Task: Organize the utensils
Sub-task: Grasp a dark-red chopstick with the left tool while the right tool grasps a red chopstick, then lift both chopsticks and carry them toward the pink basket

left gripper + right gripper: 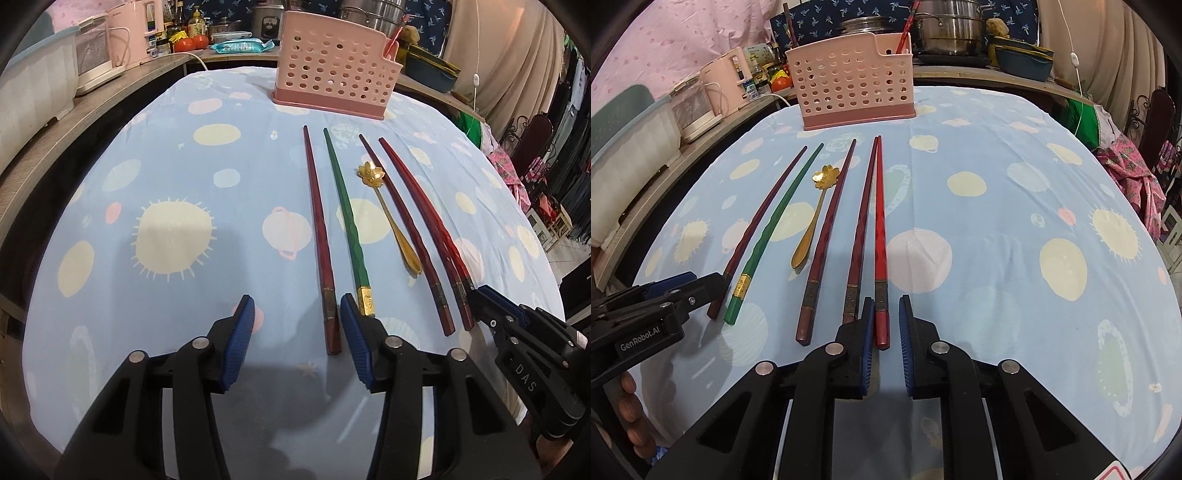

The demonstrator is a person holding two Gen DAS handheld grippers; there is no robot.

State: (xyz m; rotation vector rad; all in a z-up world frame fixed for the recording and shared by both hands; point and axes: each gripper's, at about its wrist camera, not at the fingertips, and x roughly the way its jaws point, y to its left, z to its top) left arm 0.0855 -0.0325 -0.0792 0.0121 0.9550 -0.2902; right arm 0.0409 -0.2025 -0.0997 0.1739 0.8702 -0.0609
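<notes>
Low in the right wrist view, your right tongs (886,317) straddle the thick end of the bright red chopstick (881,236), the left pad against it and a sliver of gap at the right pad, so they look not quite clenched, probably lined up to lift it by the heavy end. At the bottom of the left wrist view, your left tongs (297,325) are released, with the dark red chopstick (319,236) between the pads and the green chopstick (347,221) just outside. Up the frame, the gold spoon (812,218) lies among the sticks on the blue cloth (997,221), and the pink holder (849,85) waits top centre.
</notes>
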